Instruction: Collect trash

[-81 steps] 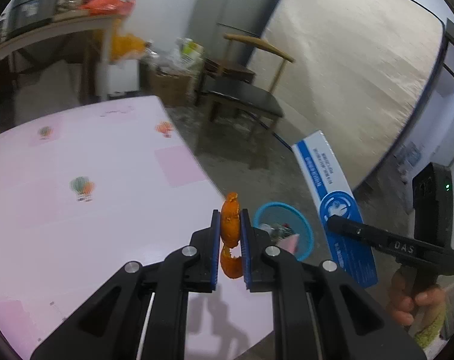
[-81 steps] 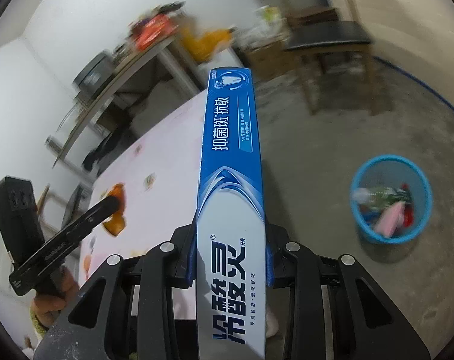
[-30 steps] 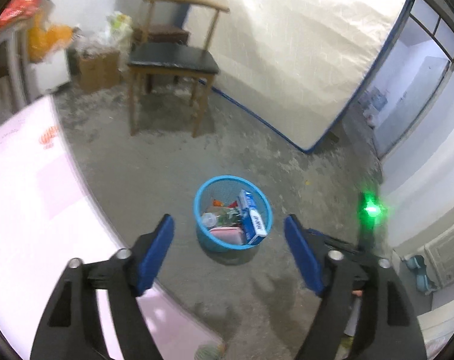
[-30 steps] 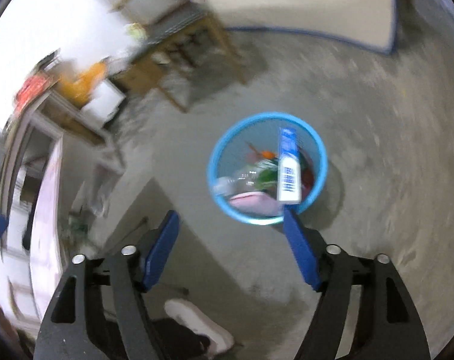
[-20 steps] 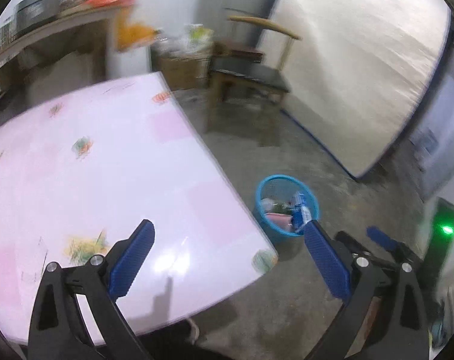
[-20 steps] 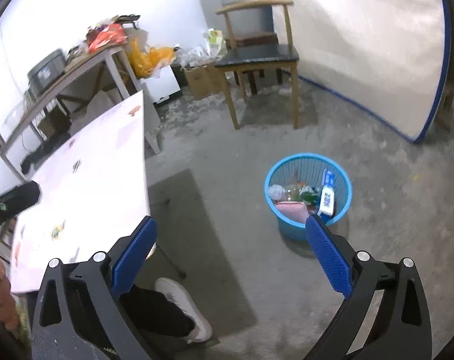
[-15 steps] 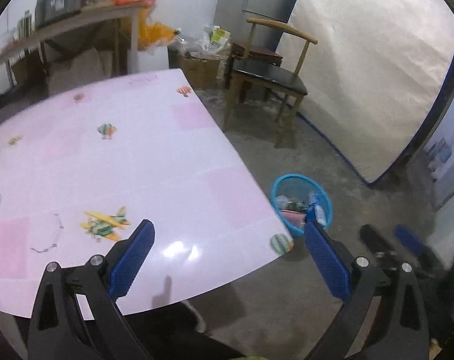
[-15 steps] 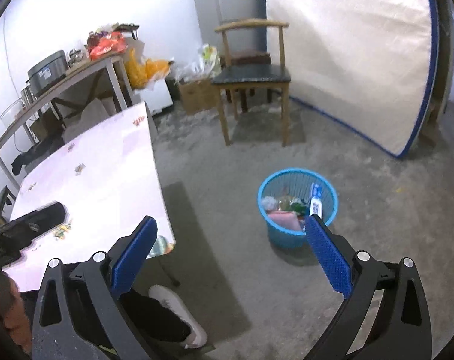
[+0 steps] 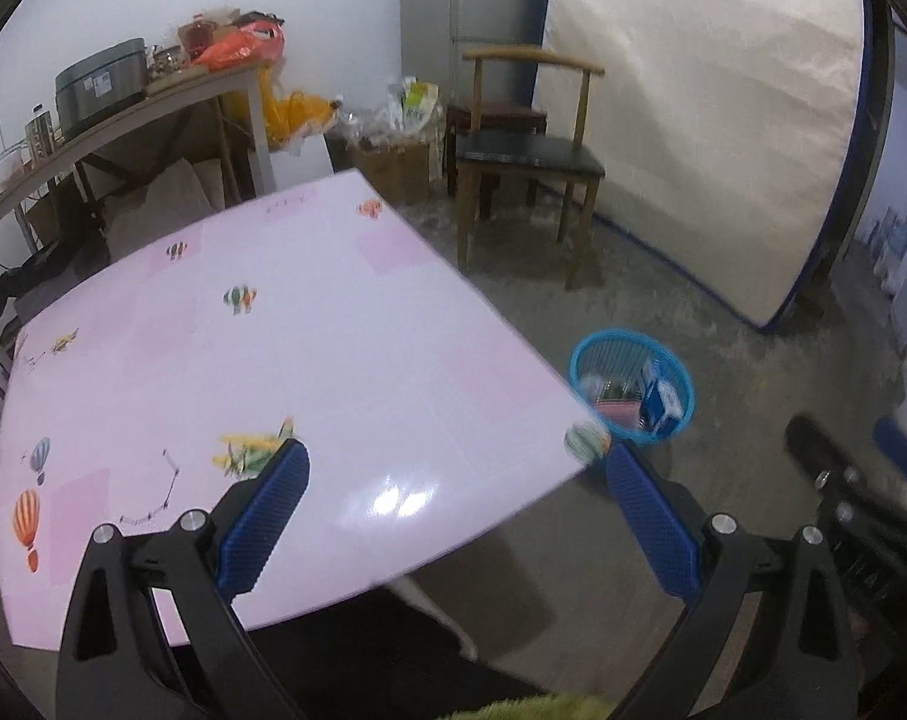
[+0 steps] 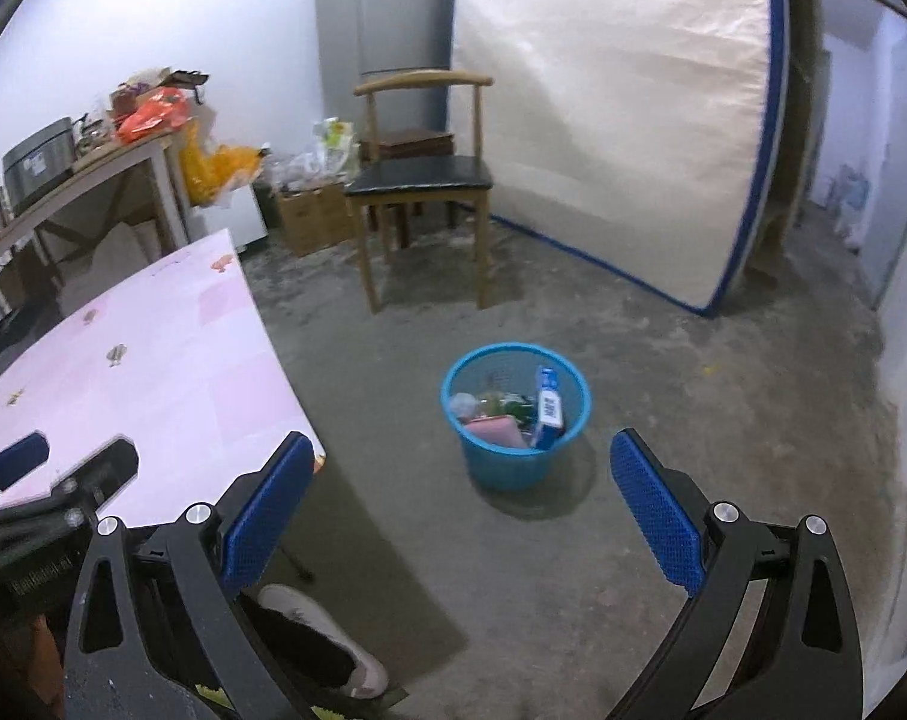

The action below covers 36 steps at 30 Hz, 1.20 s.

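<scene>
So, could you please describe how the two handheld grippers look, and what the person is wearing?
Both the left gripper and the right gripper have black angular plastic fingers with silver round bolts, each tipped by a blue textured rectangular pad. In the right wrist view, the left gripper's black body carries small white lettering, too blurred to read. The person wears a white shoe and dark trousers; a bit of green fuzzy fabric shows at the frame's bottom edge.

blue mesh bin (image 10: 515,462) upright on floor; blue box (image 10: 548,408) inside

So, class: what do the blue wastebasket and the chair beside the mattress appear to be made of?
Wastebasket: probably plastic mesh, since the contents show through its slotted blue wall. Chair: seemingly a pale wooden frame with visible brown grain tone, and a black padded seat, likely faux leather, with a slight sheen.
</scene>
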Motion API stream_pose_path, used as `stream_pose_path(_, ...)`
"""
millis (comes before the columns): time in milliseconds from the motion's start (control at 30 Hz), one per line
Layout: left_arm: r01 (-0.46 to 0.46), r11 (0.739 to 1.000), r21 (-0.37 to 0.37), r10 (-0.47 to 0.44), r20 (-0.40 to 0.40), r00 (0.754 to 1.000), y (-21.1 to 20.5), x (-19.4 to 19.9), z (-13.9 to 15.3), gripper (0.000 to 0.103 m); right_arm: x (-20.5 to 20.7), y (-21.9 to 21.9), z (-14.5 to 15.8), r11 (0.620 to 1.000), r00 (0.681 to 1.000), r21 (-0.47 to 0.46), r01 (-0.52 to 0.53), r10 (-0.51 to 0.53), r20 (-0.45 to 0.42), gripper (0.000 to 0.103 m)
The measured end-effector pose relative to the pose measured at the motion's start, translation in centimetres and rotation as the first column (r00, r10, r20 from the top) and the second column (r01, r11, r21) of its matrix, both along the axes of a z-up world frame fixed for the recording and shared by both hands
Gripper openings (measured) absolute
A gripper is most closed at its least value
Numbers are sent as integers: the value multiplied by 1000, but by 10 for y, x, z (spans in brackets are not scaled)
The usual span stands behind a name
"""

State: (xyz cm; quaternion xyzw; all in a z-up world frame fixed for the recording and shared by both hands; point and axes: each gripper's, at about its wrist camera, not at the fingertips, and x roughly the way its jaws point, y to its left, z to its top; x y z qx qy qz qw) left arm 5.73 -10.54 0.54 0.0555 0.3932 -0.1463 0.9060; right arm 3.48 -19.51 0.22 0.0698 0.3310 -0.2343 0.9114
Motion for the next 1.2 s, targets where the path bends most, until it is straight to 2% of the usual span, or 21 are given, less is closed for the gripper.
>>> stream_pose_path(167,-36,999,-9,36,-64,997,14,-5,-10,98,-6,3,-7,999,999,9,49,-49,-24,95)
stream_pose_path(433,-62,998,-12,61,-63,996,22,-11,-9,98,-7,14,-13,999,997,9,41,-40,-67,95)
stream_pose_path(900,14,1000,-3,-14,-49,999,9,-12,-7,98,-15,8,-16,997,993,1,83,-82,-82,95)
stream_pose_path(1200,-10,1000,-7,10,-31,999,7,-9,-1,98,-16,3,-17,995,990,-6,99,-100,-98,95)
